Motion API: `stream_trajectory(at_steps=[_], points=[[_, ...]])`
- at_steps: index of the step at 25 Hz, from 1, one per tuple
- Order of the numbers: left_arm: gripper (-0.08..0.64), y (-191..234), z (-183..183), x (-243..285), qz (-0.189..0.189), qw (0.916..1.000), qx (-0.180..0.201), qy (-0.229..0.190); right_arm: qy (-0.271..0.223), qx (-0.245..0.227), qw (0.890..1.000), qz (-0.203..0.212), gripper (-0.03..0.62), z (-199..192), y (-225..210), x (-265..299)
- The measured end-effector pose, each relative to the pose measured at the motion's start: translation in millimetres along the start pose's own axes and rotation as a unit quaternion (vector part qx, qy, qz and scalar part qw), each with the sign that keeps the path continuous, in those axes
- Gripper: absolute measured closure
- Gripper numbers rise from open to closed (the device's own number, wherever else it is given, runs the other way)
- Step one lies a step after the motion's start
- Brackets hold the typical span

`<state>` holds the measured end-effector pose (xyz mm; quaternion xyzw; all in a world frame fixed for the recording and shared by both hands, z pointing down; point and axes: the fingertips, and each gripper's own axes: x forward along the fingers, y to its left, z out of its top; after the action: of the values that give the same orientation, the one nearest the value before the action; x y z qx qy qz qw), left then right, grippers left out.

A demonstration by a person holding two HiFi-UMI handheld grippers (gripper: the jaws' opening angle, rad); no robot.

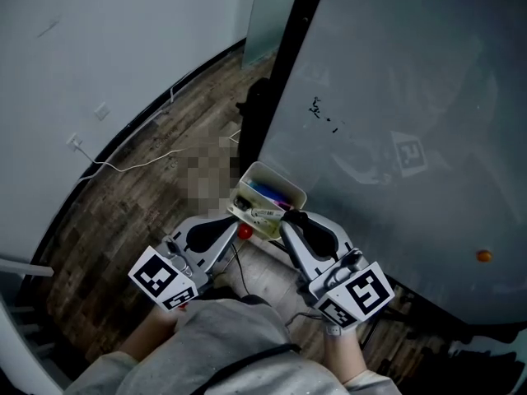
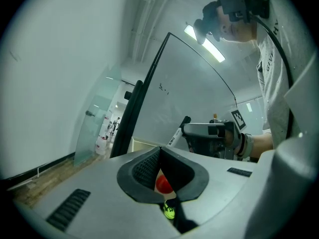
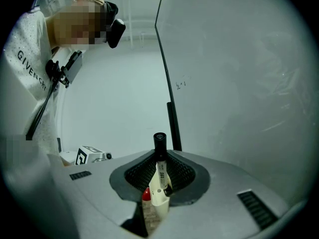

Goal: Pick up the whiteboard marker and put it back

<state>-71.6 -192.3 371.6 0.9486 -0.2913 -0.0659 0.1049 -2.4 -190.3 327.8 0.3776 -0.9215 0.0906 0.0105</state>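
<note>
The whiteboard marker, white with a black cap, stands upright between the pads of my right gripper, which is shut on it. In the head view the right gripper holds the marker's black cap at the near edge of the white marker tray, which hangs on the whiteboard's left edge. Several pens lie in the tray. My left gripper is just left of the tray, its jaws together. A small red thing shows through the gap beyond the left gripper.
The whiteboard carries small black marks, a square marker tag and an orange magnet. A white wall curves round on the left above a wooden floor with a white cable. The board's black frame stands behind the tray.
</note>
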Motion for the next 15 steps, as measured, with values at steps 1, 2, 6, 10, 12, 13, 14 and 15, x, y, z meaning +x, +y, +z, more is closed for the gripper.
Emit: stream_trajectory(at_steps=[1,2,6,10,12,13,14,15], points=[[0.545,1,-2,0,0.002,1.0000,-0.001,0.002,0.002,0.000,1.000,-0.001,0.517,-2,-1,0],[0.545,3,-4,0,0.004,1.0000,-0.002,0.003,0.004,-0.001,1.000,-0.002,0.517,-4,-2,0],[0.545,6,-10,-1,0.012,0.9999,-0.008,0.009,0.013,0.002,1.000,-0.005,0.517,-14,-5,0],[0.545,7,-13,-1,0.015,0.9997,-0.012,0.012,0.020,0.001,1.000,-0.012,0.517,-21,-7,-1],[0.545,7,-15,0,0.015,0.9997,-0.014,0.013,0.022,0.001,1.000,-0.014,0.517,-24,-8,-1],[0.545,7,-16,0,0.015,0.9997,-0.015,0.014,0.023,0.003,1.000,-0.015,0.517,-26,-8,-1],[0.545,7,-17,0,0.016,0.9996,-0.016,0.015,0.023,0.005,1.000,-0.015,0.517,-27,-8,-1],[0.545,7,-18,-1,0.017,0.9996,-0.017,0.016,0.024,0.007,1.000,-0.015,0.517,-29,-8,-1]])
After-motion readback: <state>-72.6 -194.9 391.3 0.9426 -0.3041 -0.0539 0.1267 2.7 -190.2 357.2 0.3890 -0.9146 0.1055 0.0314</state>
